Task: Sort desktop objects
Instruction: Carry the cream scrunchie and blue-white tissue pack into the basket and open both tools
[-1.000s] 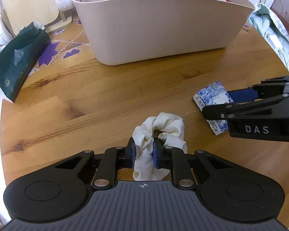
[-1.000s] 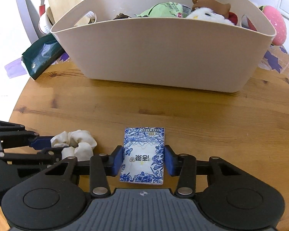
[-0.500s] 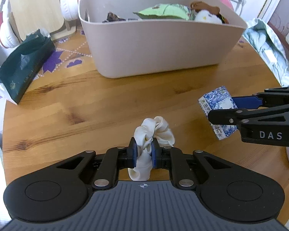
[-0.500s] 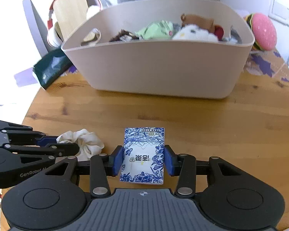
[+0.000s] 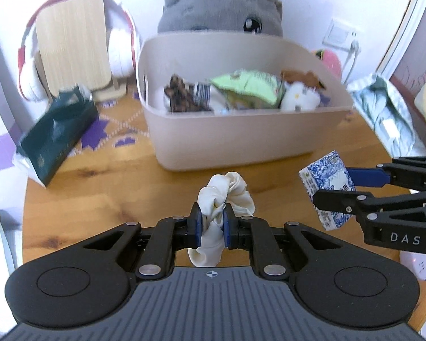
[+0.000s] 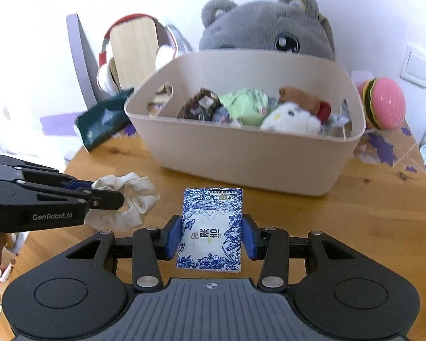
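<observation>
My left gripper (image 5: pixel 212 224) is shut on a cream fabric scrunchie (image 5: pixel 227 196) and holds it above the wooden table (image 5: pixel 99 187). It also shows in the right wrist view (image 6: pixel 127 199). My right gripper (image 6: pixel 212 238) is shut on a blue-and-white tissue pack (image 6: pixel 211 230), lifted off the table; the pack shows in the left wrist view (image 5: pixel 326 184) at the right. A beige bin (image 5: pixel 241 142) stands ahead of both grippers, holding a green packet (image 5: pixel 247 88), small plush toys and other items. The bin shows in the right wrist view (image 6: pixel 241 164) too.
A dark green tissue pack (image 5: pixel 54 142) lies at the left. Headphones on a wooden stand (image 5: pixel 71 54) are behind it. A grey plush (image 6: pixel 267 28) sits behind the bin. A burger plush (image 6: pixel 383 103) is at the far right. Clothing (image 5: pixel 389 119) lies past the table's right edge.
Both grippers have risen from the table with their objects, the scrunchie and the tissue pack, and now look down into the bin's inside.
</observation>
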`<act>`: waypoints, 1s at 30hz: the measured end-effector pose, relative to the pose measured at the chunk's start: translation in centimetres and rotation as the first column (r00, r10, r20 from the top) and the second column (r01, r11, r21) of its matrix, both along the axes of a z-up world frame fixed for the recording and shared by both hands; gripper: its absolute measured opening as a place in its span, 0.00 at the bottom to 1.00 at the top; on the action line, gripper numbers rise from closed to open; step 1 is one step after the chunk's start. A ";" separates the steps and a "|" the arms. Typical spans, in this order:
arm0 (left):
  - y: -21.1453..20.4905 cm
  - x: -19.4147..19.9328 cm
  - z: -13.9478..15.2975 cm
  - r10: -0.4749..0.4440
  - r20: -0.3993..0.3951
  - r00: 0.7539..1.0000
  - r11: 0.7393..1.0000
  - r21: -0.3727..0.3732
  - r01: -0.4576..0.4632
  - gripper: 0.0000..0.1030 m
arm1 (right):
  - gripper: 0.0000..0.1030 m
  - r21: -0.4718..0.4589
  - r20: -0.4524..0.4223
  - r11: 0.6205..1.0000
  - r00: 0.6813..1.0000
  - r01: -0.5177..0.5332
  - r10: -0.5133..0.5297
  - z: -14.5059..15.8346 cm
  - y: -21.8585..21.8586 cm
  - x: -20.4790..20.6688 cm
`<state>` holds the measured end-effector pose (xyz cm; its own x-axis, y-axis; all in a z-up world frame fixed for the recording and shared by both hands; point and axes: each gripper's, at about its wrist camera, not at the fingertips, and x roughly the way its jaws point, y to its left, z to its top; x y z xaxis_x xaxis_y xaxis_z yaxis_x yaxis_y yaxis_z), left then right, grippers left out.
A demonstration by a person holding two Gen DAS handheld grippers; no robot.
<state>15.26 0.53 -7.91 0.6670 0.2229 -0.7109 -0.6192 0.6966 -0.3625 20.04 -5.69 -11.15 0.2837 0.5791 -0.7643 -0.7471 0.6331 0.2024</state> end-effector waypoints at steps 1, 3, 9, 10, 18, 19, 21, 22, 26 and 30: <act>0.2 -0.1 0.4 0.002 0.007 1.000 1.000 0.005 -0.002 0.14 | 0.41 0.008 0.012 1.000 1.000 -0.001 0.001 0.5 -0.1 0.1; 0.5 -0.1 1.3 0.013 0.023 1.000 1.000 0.017 -0.013 0.14 | 0.41 0.016 0.045 1.000 0.999 -0.001 0.000 1.4 -0.2 0.2; 1.9 0.1 3.9 0.040 0.077 0.996 0.997 0.058 -0.044 0.14 | 0.41 0.064 0.109 0.998 0.994 0.018 -0.025 4.1 -0.5 1.1; 2.2 0.2 4.4 0.042 0.084 0.996 0.997 0.066 -0.047 0.14 | 0.41 0.072 0.120 0.997 0.992 0.021 -0.030 4.5 -0.5 1.3; 5.9 2.6 8.2 0.046 0.152 0.987 0.983 0.167 -0.072 0.14 | 0.41 0.109 0.186 0.993 0.981 0.043 -0.063 7.1 0.0 4.0; 6.2 2.9 8.5 0.046 0.156 0.987 0.981 0.181 -0.074 0.14 | 0.41 0.111 0.195 0.993 0.979 0.047 -0.068 7.3 0.1 4.4; 7.0 4.0 8.9 0.045 0.155 0.987 0.976 0.205 -0.077 0.14 | 0.41 0.113 0.215 0.992 0.974 0.052 -0.075 7.7 0.5 5.5; 7.4 4.6 8.8 0.045 0.153 0.987 0.975 0.207 -0.076 0.14 | 0.41 0.113 0.225 0.992 0.971 0.053 -0.078 7.9 0.8 6.0; 8.8 6.8 7.9 0.042 0.124 0.991 0.978 0.200 -0.066 0.14 | 0.41 0.102 0.255 0.993 0.963 0.059 -0.083 8.1 1.8 8.4; 9.9 8.7 6.6 0.051 0.086 0.995 0.984 0.165 -0.065 0.14 | 0.41 0.072 0.254 0.995 0.963 0.072 -0.088 7.4 3.0 10.7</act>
<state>23.95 10.38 -1.30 0.7035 0.3744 -0.6040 -0.6335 0.7157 -0.2942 30.77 -2.71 -3.74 0.5129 0.5903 -0.6233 -0.7265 0.6853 0.0512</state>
